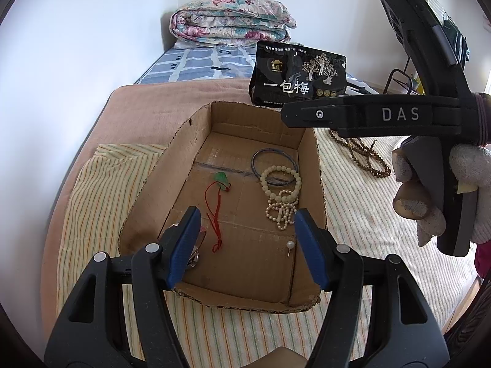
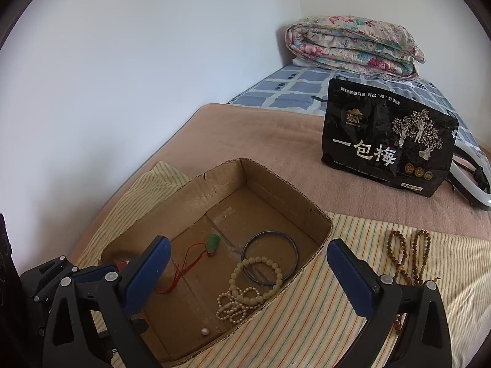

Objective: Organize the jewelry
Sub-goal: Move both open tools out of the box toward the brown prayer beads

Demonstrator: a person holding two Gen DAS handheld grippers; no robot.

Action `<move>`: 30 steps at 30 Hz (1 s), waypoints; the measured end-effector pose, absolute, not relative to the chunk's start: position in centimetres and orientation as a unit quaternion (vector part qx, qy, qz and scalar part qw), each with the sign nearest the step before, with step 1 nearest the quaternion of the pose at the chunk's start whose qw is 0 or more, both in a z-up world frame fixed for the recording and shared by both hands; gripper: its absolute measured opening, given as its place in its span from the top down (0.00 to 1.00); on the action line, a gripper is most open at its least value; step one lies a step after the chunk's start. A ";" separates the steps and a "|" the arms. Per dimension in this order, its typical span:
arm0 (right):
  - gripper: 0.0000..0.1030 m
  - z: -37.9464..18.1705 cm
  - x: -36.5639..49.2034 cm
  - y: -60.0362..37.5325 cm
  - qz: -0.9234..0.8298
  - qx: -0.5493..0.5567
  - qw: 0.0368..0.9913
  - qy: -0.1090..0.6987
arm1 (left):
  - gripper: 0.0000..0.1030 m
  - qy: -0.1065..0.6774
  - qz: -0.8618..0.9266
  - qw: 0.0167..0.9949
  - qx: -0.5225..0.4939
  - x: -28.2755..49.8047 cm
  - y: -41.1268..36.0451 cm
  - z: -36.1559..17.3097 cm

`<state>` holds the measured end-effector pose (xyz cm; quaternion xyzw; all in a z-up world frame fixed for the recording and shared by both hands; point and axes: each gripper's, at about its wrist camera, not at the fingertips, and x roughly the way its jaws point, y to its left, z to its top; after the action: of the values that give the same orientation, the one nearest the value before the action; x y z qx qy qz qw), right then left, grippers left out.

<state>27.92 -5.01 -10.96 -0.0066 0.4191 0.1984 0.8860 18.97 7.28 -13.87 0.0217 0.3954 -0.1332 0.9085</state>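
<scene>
1. The left gripper (image 1: 245,239) is held open and empty over the cardboard box (image 2: 294,214), where pendant, bangle and pearls are already gathered.
2. The right gripper (image 2: 248,273) is likewise open and empty.
3. The brown bead necklace (image 2: 411,257), left on the striped cloth (image 2: 307,322), is judged next: a rightward reach is called for.

Soft daylight, even and fairly bright, both views. White wall (image 2: 138,76) washes pale blue-grey, no glare. Faint shadow inside cardboard box (image 1: 245,141) along its walls. Heavy fisheye bending at edges, black vignette in corners. Centre sharp; folded quilt (image 1: 230,21) slightly soft, mild compression grain
</scene>
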 end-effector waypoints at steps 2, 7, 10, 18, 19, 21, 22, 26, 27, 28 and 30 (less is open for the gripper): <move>0.00 -10.8 27.9 -5.1 0.197 -0.007 0.887 0.418 | 0.36 0.394 -0.133 0.909 0.022 18.9 7.2 -13.7; 0.00 -10.3 27.5 -5.6 0.193 -0.006 0.890 0.413 | 0.36 0.393 -0.134 0.910 0.022 18.7 6.9 -13.5; 0.00 -9.9 27.3 -6.1 0.190 -0.003 0.892 0.409 | 0.36 0.390 -0.132 0.911 0.022 18.4 6.7 -13.2; 0.00 -8.3 26.2 -7.6 0.180 0.000 0.901 0.396 | 0.36 0.381 -0.132 0.915 0.023 17.6 6.0 -12.3; 0.00 -8.1 26.1 -7.9 0.178 0.002 0.902 0.393 | 0.36 0.380 -0.132 0.915 0.023 17.5 5.9 -12.1; 0.00 -7.6 25.7 -8.5 0.172 0.006 0.905 0.388 | 0.36 0.378 -0.133 0.916 0.022 17.3 5.8 -11.9; 0.00 -7.4 25.5 -8.8 0.168 0.008 0.908 0.385 | 0.36 0.377 -0.133 0.916 0.022 17.3 5.7 -11.8; 0.00 -6.1 24.8 -10.5 0.152 0.013 0.918 0.366 | 0.36 0.376 -0.136 0.916 0.017 17.0 5.2 -11.5; 0.00 -5.8 24.6 -10.9 0.148 0.013 0.920 0.363 | 0.36 0.376 -0.137 0.916 0.016 17.0 5.0 -11.4; 0.00 -5.5 24.4 -11.5 0.143 0.014 0.922 0.361 | 0.36 0.375 -0.138 0.917 0.016 16.9 4.8 -11.3; 0.00 -5.0 24.1 -12.6 0.135 0.019 0.925 0.356 | 0.36 0.374 -0.139 0.917 0.017 16.9 4.4 -11.2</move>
<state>24.07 -12.56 -5.00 0.0193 0.3557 0.1346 0.9246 16.88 4.41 -11.19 0.0167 0.3742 -0.1393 0.9167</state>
